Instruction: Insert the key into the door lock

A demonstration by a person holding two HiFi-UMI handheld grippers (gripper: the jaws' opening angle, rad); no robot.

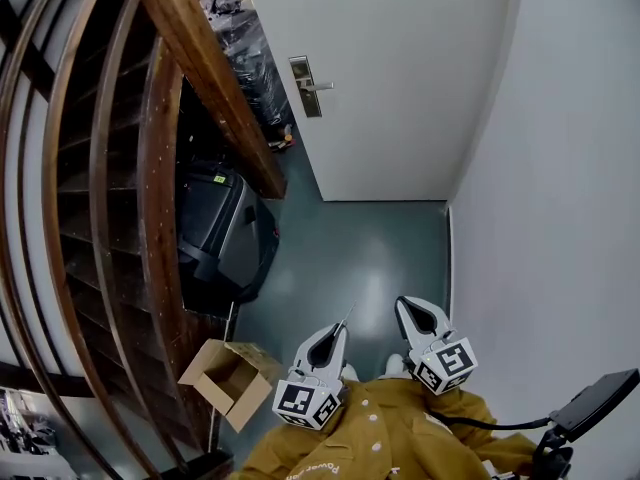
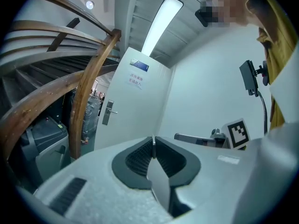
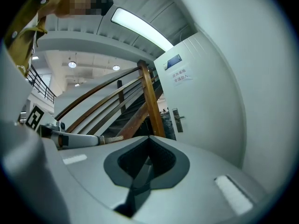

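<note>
We held the L gripper (image 1: 335, 333) pinched on the key (image 2: 153, 147), blade edge-on btwn its jaws, aimed at the far door (image 1: 400, 88). The door lock (image 1: 305, 87) w/ lever handle (image 1: 319, 86) sat well apart, at the door's left edge. The R gripper (image 1: 409, 309) was just beside the L one, jaws pressed together, empty.

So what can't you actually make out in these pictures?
- Key: the left gripper view shows only its thin edge; the rest sits inside the left gripper.
- Lock plate: too small in every view to show where the key enters.
- Door notice: print too small to read in both gripper views; the head view's top edge cuts it off.
</note>
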